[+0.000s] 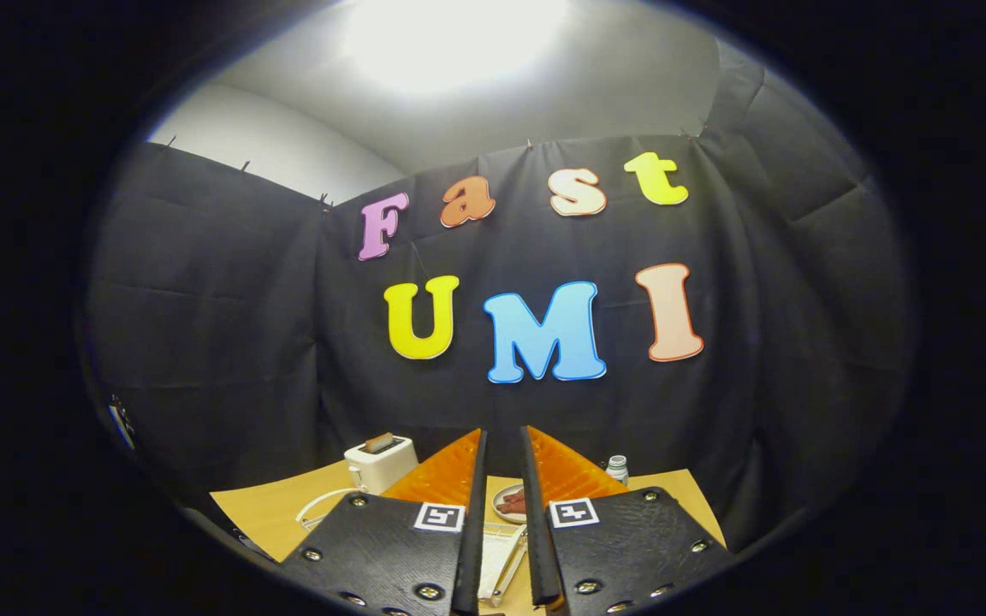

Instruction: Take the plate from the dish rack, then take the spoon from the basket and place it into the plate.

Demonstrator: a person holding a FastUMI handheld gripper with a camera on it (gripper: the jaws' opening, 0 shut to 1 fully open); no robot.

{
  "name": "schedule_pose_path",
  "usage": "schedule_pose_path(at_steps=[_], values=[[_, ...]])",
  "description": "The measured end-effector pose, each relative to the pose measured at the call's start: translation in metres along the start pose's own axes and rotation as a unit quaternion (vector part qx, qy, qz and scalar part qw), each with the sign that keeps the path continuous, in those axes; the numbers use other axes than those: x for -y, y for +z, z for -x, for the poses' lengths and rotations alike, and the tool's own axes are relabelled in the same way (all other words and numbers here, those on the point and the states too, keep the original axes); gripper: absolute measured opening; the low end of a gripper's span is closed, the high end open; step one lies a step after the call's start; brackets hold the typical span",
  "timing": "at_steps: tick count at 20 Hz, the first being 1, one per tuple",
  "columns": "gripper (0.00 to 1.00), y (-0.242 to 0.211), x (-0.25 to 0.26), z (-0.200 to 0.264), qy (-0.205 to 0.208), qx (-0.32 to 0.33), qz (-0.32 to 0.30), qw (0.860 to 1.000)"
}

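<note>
My gripper [501,432] is held high above the wooden table [275,509] and faces the booth wall. Its fingers stand a narrow gap apart with nothing between them. Through that gap, low down, I see a white wire basket or rack [493,547] with a long metal utensil [510,571] lying in it; I cannot tell whether it is the spoon. Just beyond it lies a small plate [507,494] with reddish-brown pieces on it. The fingers hide most of the table's middle.
A white toaster [380,462] with a slice in it stands at the back left of the table, and a white cord [319,505] loops in front of it. A small white-capped bottle [617,468] stands at the back right, by the black cloth wall.
</note>
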State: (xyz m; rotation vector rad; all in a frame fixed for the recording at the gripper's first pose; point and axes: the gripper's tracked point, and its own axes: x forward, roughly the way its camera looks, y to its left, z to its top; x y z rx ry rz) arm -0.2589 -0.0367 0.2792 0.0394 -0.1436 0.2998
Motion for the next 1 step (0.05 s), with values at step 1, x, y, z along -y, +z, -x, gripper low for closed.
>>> schedule_pose_path(at_steps=[1], values=[[0.22, 0.0017, 0.0056, -0.0005, -0.006, 0.002, 0.001, 1.000]])
